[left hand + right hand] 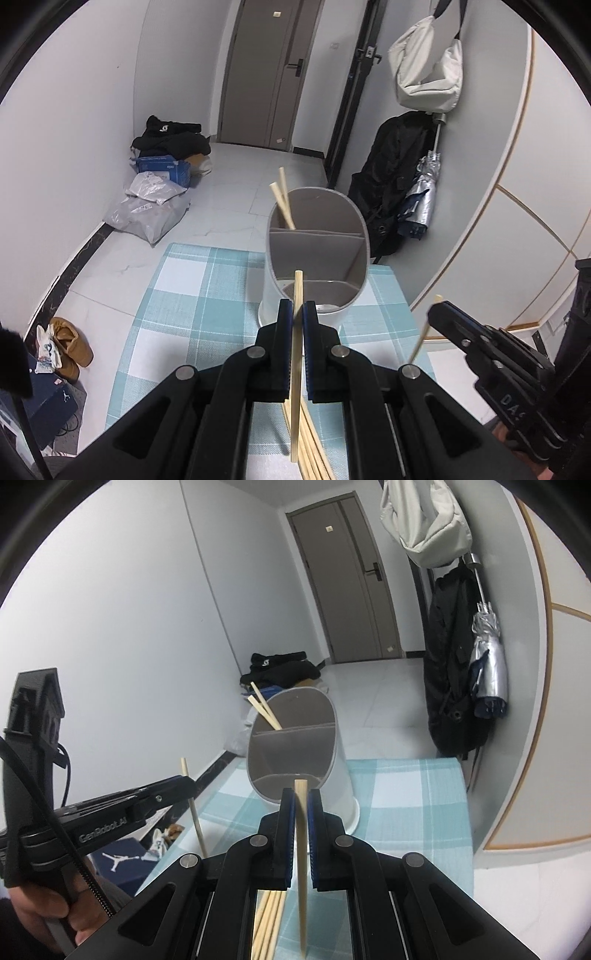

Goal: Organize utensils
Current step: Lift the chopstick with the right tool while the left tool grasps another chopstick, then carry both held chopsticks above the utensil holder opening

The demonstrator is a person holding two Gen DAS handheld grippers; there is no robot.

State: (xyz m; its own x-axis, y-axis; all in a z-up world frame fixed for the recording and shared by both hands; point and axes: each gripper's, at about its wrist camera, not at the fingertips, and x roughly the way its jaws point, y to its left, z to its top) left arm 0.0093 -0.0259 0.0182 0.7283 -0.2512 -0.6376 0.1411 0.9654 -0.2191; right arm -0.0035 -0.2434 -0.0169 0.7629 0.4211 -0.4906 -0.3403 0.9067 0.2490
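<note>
Pale floor tiles and a closed door lie beyond your workspace, and the blue checked tablecloth (184, 280) covers the table you are working on. On it stands the white utensil holder (317, 258), an oval tub split into compartments by inner walls. Two chopsticks (282, 201) already lean in its far left compartment, so part of the sorting is done.

Your left gripper (298, 310) is clamped on a single chopstick (296, 354), which runs nearly upright between the blue pads and pokes out above them. Your right gripper (303, 797) is likewise closed on one chopstick (301, 845), held in much the same upright way. Both sticks are off the cloth and close in front of the holder, not yet over its rim.

What remains is plainly more than these two. A loose bundle of chopsticks (310, 443) lies on the cloth on the near side of the holder, below the grippers (the exact count is hard to tell, since your gripper bodies hide much of it). No other kind of utensil is visible.

You are, I judge, early to midway: two sticks stowed, two in hand, several waiting. Both held sticks seem best placed beside the pair already there, which keeps like with like.
</note>
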